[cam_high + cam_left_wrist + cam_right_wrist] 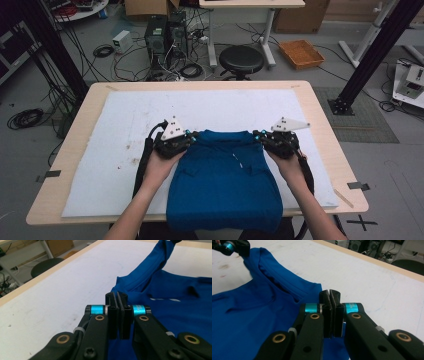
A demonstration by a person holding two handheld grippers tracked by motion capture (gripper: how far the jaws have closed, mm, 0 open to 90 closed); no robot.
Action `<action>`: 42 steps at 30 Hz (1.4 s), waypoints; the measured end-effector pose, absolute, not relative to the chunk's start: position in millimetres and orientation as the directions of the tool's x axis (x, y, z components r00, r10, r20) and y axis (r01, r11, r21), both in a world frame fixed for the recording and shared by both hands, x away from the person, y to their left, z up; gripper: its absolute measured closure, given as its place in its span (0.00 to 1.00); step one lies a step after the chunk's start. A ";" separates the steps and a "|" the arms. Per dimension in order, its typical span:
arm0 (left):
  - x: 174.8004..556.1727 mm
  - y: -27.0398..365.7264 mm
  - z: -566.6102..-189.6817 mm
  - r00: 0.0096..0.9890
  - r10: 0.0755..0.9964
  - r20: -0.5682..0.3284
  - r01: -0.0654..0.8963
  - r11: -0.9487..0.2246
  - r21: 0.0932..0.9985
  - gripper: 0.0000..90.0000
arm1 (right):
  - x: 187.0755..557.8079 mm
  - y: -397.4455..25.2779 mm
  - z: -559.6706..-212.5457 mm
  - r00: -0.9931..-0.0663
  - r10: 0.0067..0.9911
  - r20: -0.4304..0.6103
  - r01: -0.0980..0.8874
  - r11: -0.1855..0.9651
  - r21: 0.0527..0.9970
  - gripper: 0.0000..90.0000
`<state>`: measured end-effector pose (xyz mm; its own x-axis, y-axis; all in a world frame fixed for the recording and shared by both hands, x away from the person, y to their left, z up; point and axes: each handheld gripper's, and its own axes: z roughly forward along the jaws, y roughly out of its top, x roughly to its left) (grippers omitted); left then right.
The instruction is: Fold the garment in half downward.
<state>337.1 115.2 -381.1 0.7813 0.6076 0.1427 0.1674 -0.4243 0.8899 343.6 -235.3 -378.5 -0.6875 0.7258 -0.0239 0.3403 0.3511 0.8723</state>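
Hand-held grippers (192,138) pinching soft blue shirt (225,185)

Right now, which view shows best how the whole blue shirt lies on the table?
The high view: the blue shirt lies folded between both grippers, its lower edge over the table's near edge. The left gripper view gives its left shoulder corner and lifted collar; the right gripper view gives its right corner and neckline.

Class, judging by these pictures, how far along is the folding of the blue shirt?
Done: the blue shirt lies with both sleeves folded in on the white mat. In hand: the left hand-held gripper and right hand-held gripper pinch its two top corners, jaws closed. Left: probably folding it across; its lower end overhangs the table edge.
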 end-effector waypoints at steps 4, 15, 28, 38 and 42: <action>308.0 115.4 -385.7 0.800 0.575 0.171 0.132 -0.447 0.885 0.98 | 309.3 -239.7 -382.9 -0.691 0.722 -0.032 0.321 0.347 0.881 1.00; 236.5 115.1 -415.1 0.836 0.502 0.221 0.088 -0.521 0.849 0.98 | 241.3 -245.0 -409.0 -0.687 0.726 -0.018 0.359 0.362 0.860 1.00; 211.8 121.5 -435.3 0.856 0.479 0.197 0.114 -0.546 0.830 0.74 | 214.0 -256.9 -419.3 -0.679 0.734 -0.007 0.385 0.366 0.847 0.86; 284.8 134.3 -424.9 0.724 0.686 0.074 0.288 -0.398 0.871 0.62 | 288.2 -268.1 -426.8 -0.585 0.791 0.179 0.534 0.210 0.819 0.80; 293.7 137.0 -438.9 0.706 0.708 0.037 0.373 -0.415 0.829 0.64 | 294.3 -269.8 -435.8 -0.568 0.815 0.116 0.536 0.259 0.804 0.99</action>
